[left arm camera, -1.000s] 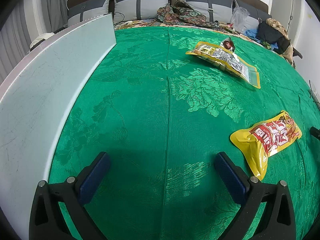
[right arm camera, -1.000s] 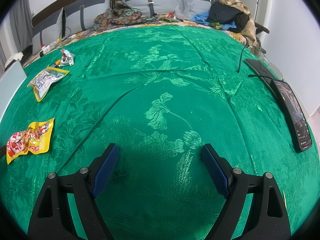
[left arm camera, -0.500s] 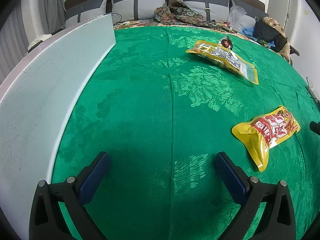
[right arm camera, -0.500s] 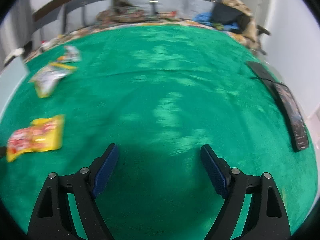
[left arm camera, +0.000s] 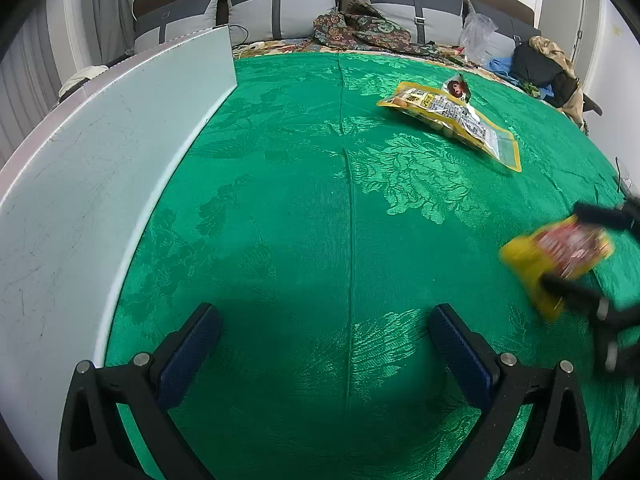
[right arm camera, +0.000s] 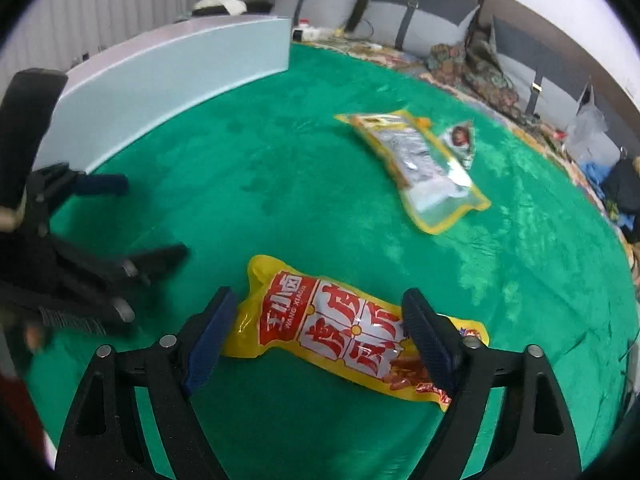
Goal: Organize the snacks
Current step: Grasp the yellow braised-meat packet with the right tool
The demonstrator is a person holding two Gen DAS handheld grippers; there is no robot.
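Far left: a long pale grey-blue panel (left arm camera: 100, 184) standing on edge along the green floral-patterned cloth (left arm camera: 304, 216), which covers a bed, with grey and dark cushions (left arm camera: 280, 4) lined up behind.

Just right of the panel: left tongs (left arm camera: 326, 344), black with blue pads, spread wide over bare cloth, nothing between the pads.

Further back, right of centre: a flat yellow-edged clear snack pouch with a printed label (left arm camera: 452, 120), lying on the cloth; a small silvery triangular packet with a brown picture (left arm camera: 458, 88) touching its far edge.

At the right: a yellow snack bag with red panels and white Chinese lettering (right arm camera: 340, 332), flat on the cloth, blurred in the left wrist view. Right tongs (right arm camera: 322, 332) also gaping wide, pads straddling this bag, one near its left end and one over its right part; pads not pressing on it, no grip seen.

Far right, at the bed's edge: a heap of dark clothes and bags (left arm camera: 548, 68).
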